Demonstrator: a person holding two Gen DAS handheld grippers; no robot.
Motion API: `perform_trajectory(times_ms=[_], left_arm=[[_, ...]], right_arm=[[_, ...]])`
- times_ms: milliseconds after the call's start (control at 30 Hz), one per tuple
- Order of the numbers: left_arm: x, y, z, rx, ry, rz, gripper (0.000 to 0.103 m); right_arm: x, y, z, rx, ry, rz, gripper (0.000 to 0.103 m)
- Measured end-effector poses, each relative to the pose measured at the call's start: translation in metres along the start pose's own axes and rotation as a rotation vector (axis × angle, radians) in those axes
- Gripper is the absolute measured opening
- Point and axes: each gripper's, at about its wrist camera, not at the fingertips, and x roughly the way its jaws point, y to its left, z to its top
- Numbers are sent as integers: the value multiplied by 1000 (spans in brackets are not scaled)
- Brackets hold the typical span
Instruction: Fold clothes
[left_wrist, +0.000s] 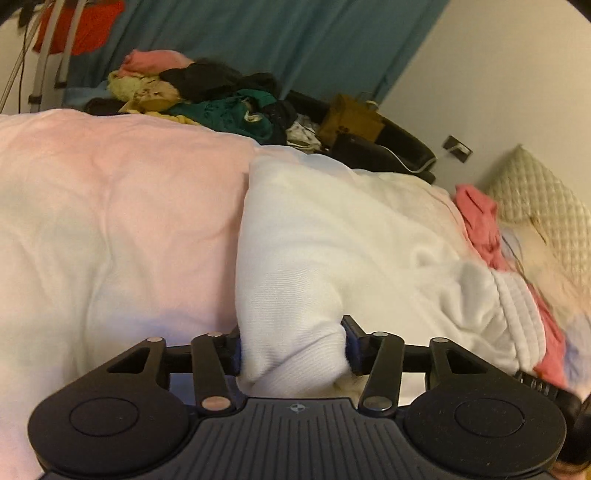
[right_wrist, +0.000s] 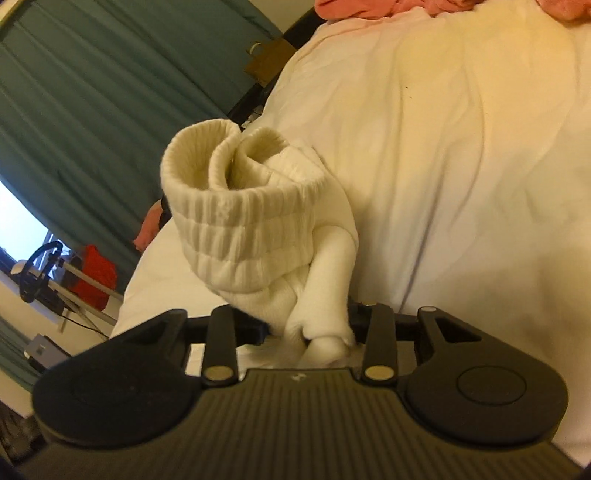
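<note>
A white knit garment (left_wrist: 332, 236) lies stretched across the pale bed cover (left_wrist: 110, 206), its ribbed hem off to the right. My left gripper (left_wrist: 291, 347) is shut on a bunched corner of it, the fabric squeezed between both blue pads. In the right wrist view the same white garment's ribbed cuff (right_wrist: 236, 221) stands curled up in a loop. My right gripper (right_wrist: 314, 332) is shut on the cloth just below that cuff, and the fabric hides the fingertips.
A heap of mixed clothes (left_wrist: 207, 92) sits beyond the bed's far edge beside a black bag (left_wrist: 388, 147). A pink garment (left_wrist: 480, 218) lies by a quilted pillow (left_wrist: 539, 199). Teal curtains (right_wrist: 92, 92) hang behind. A stand with cables (right_wrist: 44, 273) is at left.
</note>
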Motion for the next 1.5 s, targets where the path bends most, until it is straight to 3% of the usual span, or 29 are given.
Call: perform_trajectory(times_ms=[133, 233, 300, 533, 600, 633, 667, 733, 1033, 1267, 1500], left_arm=[[-21, -15, 14, 27, 7, 56, 63], [-59, -35, 23, 68, -7, 80, 67], [-88, -52, 27, 105, -35, 90, 76], [-189, -112, 35, 230, -151, 114, 83], [-217, -126, 33, 247, -189, 125, 94], [-231, -133, 32, 255, -212, 136, 98], [-246, -139, 29, 263, -239, 147, 103], [-273, -148, 23, 273, -281, 145, 103], [-374, -173, -27, 310, -379, 94, 103], [-404, -175, -75, 347, -439, 154, 103], [-390, -146, -93, 281, -420, 161, 103]], right_arm=[[-14, -5, -18, 17, 18, -52, 41], [-44, 20, -27, -90, 12, -133, 41], [-66, 38, -29, -176, -4, -136, 40], [-146, 110, -19, -441, -88, -88, 41], [-171, 120, -15, -468, -100, -53, 40], [-183, 125, -15, -480, -106, -38, 51], [-193, 131, -14, -492, -114, -23, 73], [-214, 141, -16, -520, -137, 11, 91], [-288, 157, -72, -647, -235, 83, 93], [-289, 143, -110, -673, -278, 78, 93], [-271, 129, -129, -675, -305, 66, 93]])
